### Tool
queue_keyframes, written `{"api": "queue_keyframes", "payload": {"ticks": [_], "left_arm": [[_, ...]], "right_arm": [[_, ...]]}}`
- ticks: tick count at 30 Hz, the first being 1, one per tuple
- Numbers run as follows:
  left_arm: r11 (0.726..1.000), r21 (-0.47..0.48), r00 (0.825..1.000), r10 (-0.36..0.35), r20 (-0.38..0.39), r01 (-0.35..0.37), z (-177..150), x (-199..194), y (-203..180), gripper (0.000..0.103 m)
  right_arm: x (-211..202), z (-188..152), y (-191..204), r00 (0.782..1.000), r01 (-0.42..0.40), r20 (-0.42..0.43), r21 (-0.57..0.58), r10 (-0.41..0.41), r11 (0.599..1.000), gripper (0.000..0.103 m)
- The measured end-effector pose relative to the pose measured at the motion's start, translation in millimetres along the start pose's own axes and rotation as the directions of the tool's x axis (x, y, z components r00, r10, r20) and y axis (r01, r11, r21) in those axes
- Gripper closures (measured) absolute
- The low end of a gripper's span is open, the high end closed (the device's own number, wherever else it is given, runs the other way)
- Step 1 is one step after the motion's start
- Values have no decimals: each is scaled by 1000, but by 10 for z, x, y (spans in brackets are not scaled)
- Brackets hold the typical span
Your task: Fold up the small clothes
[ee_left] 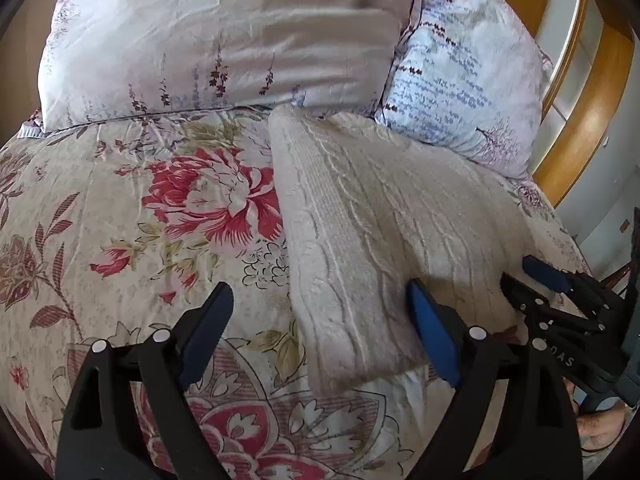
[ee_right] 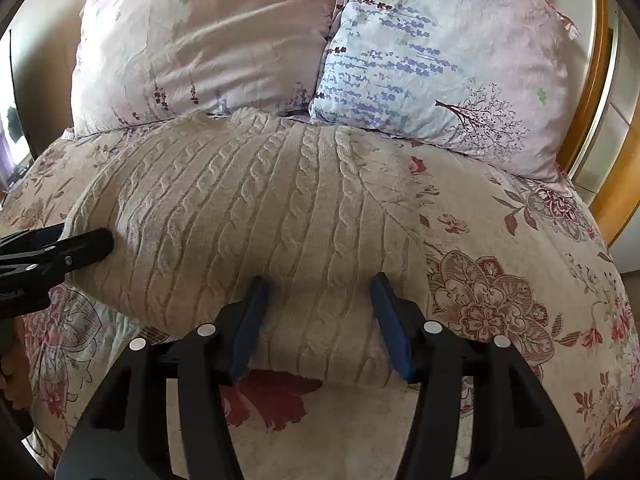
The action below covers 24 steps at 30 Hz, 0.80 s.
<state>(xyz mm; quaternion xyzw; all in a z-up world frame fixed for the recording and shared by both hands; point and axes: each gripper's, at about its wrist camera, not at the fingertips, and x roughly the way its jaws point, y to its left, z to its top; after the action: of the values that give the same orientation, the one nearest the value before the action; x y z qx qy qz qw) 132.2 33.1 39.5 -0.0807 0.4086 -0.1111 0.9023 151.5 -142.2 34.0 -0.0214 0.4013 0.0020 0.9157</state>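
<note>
A cream cable-knit sweater (ee_left: 360,216) lies folded on the flowered bedspread, long side running away from me; it also fills the middle of the right wrist view (ee_right: 256,216). My left gripper (ee_left: 320,308) is open, its jaws wide apart over the sweater's near left corner, holding nothing. My right gripper (ee_right: 320,300) is open over the sweater's near edge, jaws straddling the knit without pinching it. The right gripper shows at the right of the left wrist view (ee_left: 528,276), the left gripper at the left of the right wrist view (ee_right: 92,244), at the sweater's left edge.
The flowered bedspread (ee_left: 120,240) covers the bed. Two pillows stand at the head: a pale pink one (ee_right: 200,48) and a lavender-print one (ee_right: 440,60). A wooden bed frame (ee_left: 588,92) curves along the right side.
</note>
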Motion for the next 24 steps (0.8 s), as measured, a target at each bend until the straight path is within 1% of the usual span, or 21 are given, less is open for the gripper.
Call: {"api": "queue_keyframes", "payload": {"ticks": [1,2,3,4,5,7,8,10,12,13,14,15,17,18,20,21,24], "left_arm": [[1000,-1,1000,-1,13,1,-20,-48,-5,15],[1000,2,1000,0,24,0,-40,-92,-11,16],[1000,6,999,2,35,-2,-63,-137,-22,16],[1000,12,999,12,48,-13,-97,-194,-34,16],[1000,16,998,22,57,-23,-126,-243,-46,16],[999,13,997,29,76,-30,-188,-353,-50,14],[1000,5,996,28,82,-28,-217,-402,-43,12],[1000,-19,995,19,99,-17,-287,-510,-16,7],[999,-38,994,11,109,-7,-329,-564,10,5],[999,-48,994,14,110,-9,-356,-593,20,2],[998,-54,994,25,110,-19,-376,-611,23,2],[998,-58,993,29,116,-23,-402,-633,21,2],[998,-56,993,26,114,-19,-442,-655,2,2],[998,-55,994,28,109,-22,-458,-649,-17,2],[998,-47,996,35,87,-31,-476,-608,-74,2],[998,-40,996,42,76,-39,-481,-584,-104,2],[997,-15,996,83,43,-82,-496,-494,-205,2]], "right_arm": [[-42,2,-36,1000,-17,7,17,17,1000,46],[-94,-5,-69,1000,-28,16,33,27,999,40],[-143,-8,-103,999,-34,26,47,33,998,36],[-248,-25,-166,998,-27,58,71,23,997,24],[-325,-34,-208,996,-10,84,81,3,997,13],[-516,-77,-319,988,32,145,98,-46,995,10],[-569,-87,-366,986,39,158,105,-56,994,6],[-713,-127,-484,979,52,190,131,-76,990,3],[-799,-158,-554,972,82,208,148,-112,986,1],[-861,-185,-575,965,105,222,159,-139,982,1],[-896,-206,-593,963,104,231,166,-141,981,1],[-921,-223,-613,964,85,236,172,-125,981,1],[-926,-262,-652,973,2,226,192,-46,981,1],[-892,-277,-666,979,-39,204,209,-5,977,1],[-788,-302,-658,986,-91,156,230,56,969,1],[-743,-320,-629,989,-90,134,231,60,969,1],[-602,-385,-464,997,-40,77,191,25,981,1]]}}
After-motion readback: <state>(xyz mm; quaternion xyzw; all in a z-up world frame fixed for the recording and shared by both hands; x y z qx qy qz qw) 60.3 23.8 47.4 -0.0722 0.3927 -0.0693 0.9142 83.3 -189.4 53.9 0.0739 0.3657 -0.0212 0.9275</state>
